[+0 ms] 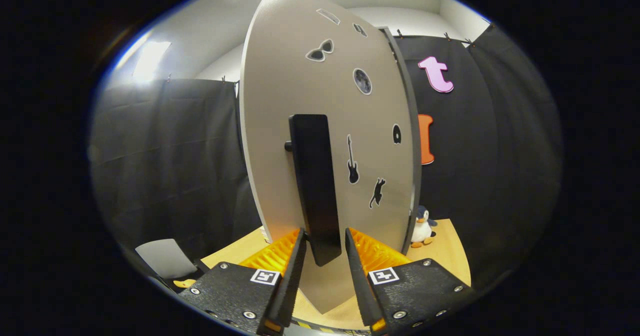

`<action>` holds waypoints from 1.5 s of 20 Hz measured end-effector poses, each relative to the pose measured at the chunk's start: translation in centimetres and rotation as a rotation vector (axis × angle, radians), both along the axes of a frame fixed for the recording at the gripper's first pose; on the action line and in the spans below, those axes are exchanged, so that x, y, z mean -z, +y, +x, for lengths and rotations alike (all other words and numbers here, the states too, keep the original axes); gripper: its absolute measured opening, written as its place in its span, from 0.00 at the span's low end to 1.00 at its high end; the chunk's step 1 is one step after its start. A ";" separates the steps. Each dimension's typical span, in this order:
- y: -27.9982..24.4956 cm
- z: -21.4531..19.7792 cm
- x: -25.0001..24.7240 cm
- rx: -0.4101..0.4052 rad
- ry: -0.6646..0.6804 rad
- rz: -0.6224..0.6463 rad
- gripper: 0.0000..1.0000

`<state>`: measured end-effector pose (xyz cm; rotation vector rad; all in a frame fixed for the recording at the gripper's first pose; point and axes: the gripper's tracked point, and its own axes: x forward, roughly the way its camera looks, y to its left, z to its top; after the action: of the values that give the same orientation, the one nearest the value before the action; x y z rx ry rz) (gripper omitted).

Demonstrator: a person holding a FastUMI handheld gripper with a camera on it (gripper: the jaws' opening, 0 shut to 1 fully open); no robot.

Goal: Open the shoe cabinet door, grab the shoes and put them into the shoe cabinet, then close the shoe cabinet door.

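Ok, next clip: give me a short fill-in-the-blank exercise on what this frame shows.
1. The lower end of the black handle on the cabinet door sits ___ the two fingers of the gripper.
2. The sticker just right of the handle is shaped like a ___.
3. The plush toy standing on the wooden surface beyond the door's right edge is a ___.

Missing words: between; guitar; penguin

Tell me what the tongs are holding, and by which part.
The tongs straddle the door's black handle near its lower end; firm contact cannot be told.
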<state>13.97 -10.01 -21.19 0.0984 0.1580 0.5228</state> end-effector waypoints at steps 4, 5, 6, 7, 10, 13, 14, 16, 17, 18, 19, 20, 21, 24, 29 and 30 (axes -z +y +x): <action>0.5 0.0 0.2 -0.036 -0.025 0.004 0.53; 0.5 -0.1 0.3 -0.039 -0.021 0.006 0.53; 0.6 -0.1 0.3 -0.039 -0.020 0.005 0.53; 0.6 0.0 0.5 -0.041 -0.025 -0.002 0.54; 1.3 0.3 0.7 -0.031 -0.031 -0.016 0.56; 2.2 0.9 0.4 0.005 -0.043 -0.028 0.56; 2.3 1.0 0.3 0.021 -0.050 -0.030 0.57; 2.9 1.1 0.6 0.048 -0.073 -0.032 0.58; 3.2 0.8 1.3 0.062 -0.078 -0.031 0.58; 3.6 0.7 1.6 0.073 -0.078 -0.026 0.58; 3.8 1.1 1.4 0.079 -0.069 -0.028 0.58; 3.7 1.4 1.3 0.097 -0.059 -0.023 0.58; 3.8 1.7 1.2 0.118 -0.058 -0.034 0.58; 4.4 2.3 1.1 0.176 -0.081 -0.076 0.60; 4.7 3.2 0.9 0.232 -0.111 -0.074 0.63; 4.7 3.3 1.0 0.241 -0.110 -0.070 0.63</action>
<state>17.31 -5.30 -22.20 0.0194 0.0558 0.2809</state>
